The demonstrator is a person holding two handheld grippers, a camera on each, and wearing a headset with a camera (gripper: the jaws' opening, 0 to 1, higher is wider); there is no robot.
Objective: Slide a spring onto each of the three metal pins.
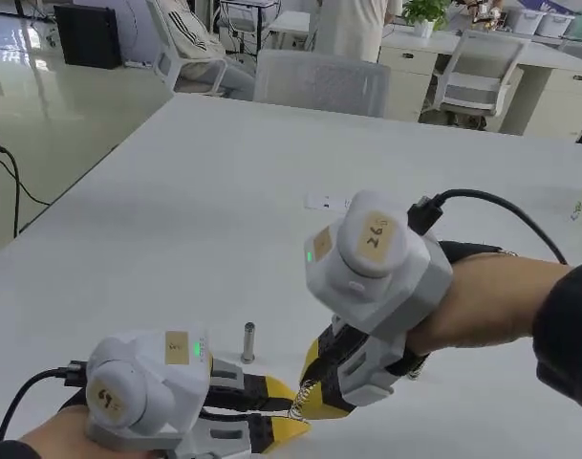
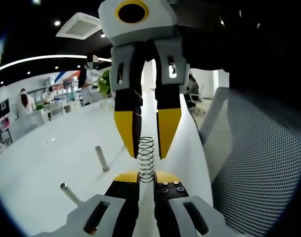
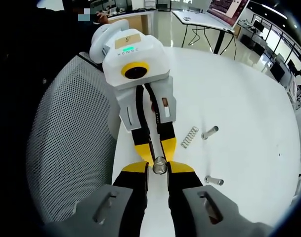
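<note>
- One coil spring (image 2: 146, 155), thin bright wire in even open turns, is held between both grippers just above the glossy white table (image 1: 204, 201).
- Left gripper (image 2: 146, 178) clamps one end; right gripper (image 3: 160, 169) pinches the other.
- Smooth cylindrical metal pin (image 1: 248, 341) stands upright nearby.

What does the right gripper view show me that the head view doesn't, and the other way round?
Right gripper view: a loose spring on the table beside one pin, a second pin apart from it, and a mesh chair back. Head view: one upright pin, a small label farther up the table, and a forearm. Both: the left gripper and right gripper meeting tip to tip on the held spring.
</note>
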